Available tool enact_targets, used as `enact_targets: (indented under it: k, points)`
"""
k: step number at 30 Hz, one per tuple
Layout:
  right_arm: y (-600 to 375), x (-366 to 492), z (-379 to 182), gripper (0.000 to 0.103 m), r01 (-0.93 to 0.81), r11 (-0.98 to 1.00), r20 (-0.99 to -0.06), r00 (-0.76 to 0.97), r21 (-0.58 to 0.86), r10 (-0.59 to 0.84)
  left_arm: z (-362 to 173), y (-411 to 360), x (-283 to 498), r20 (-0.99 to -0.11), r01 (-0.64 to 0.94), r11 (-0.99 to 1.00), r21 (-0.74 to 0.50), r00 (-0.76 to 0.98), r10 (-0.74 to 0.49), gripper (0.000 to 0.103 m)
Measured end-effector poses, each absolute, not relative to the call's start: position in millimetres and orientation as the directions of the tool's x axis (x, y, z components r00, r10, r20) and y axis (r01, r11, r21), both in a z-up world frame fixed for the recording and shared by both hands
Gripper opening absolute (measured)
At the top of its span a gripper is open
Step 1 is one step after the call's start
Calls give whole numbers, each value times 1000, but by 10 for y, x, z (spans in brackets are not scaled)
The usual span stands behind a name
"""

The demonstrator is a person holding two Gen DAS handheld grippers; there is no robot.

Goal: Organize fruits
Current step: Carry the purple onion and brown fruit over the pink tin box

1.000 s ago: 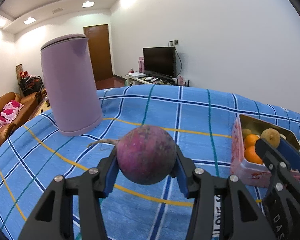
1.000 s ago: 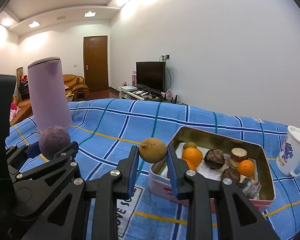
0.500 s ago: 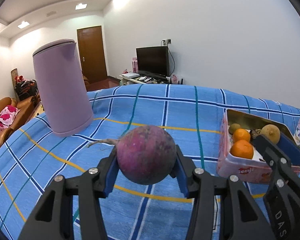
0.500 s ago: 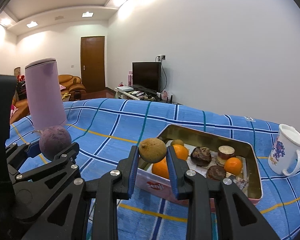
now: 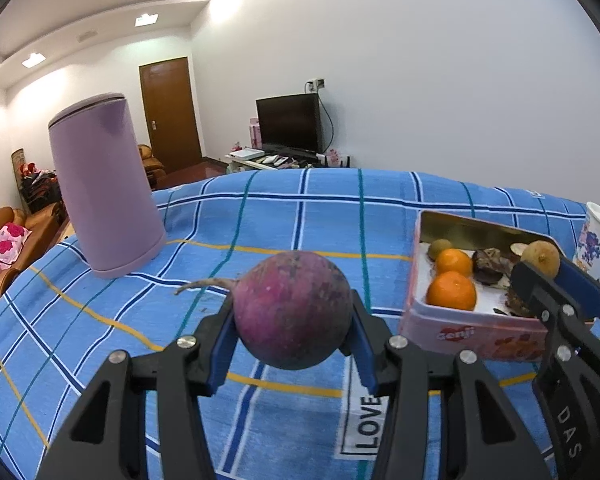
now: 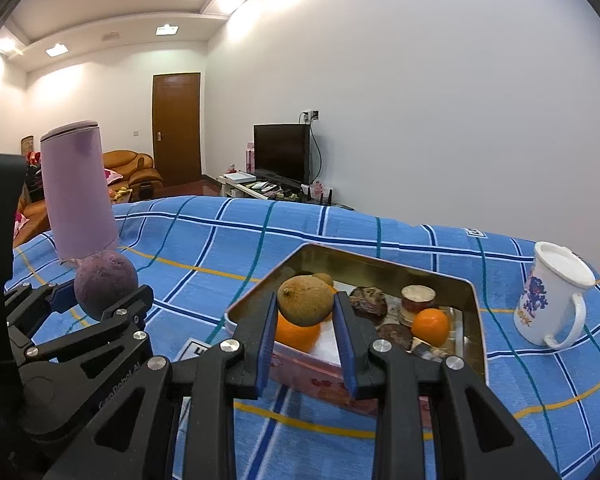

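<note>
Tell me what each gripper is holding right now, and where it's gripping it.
The left gripper holds the purple root vegetable by its round sides, its tail pointing left. The right gripper clamps the brown fruit by its sides, above the tin.

A home living room: a television (image 6: 282,152) on a low stand, a leather sofa (image 6: 130,168) with cushions, a wooden door (image 6: 177,128), and recessed ceiling lights (image 6: 167,29) beyond the checked blue tablecloth (image 6: 228,232).
</note>
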State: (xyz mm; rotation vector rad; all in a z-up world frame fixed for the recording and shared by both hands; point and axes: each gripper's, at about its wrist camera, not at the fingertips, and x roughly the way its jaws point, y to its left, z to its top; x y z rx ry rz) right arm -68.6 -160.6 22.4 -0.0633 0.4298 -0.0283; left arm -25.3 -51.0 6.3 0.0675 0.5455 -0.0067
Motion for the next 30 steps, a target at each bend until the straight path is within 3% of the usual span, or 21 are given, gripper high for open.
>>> enact_targets:
  k: [30]
  points:
    - [-2188, -843, 260, 30, 102, 991, -408, 904, -84, -127, 106, -1020, -372, -521, 141, 988, 62, 849, -89, 52]
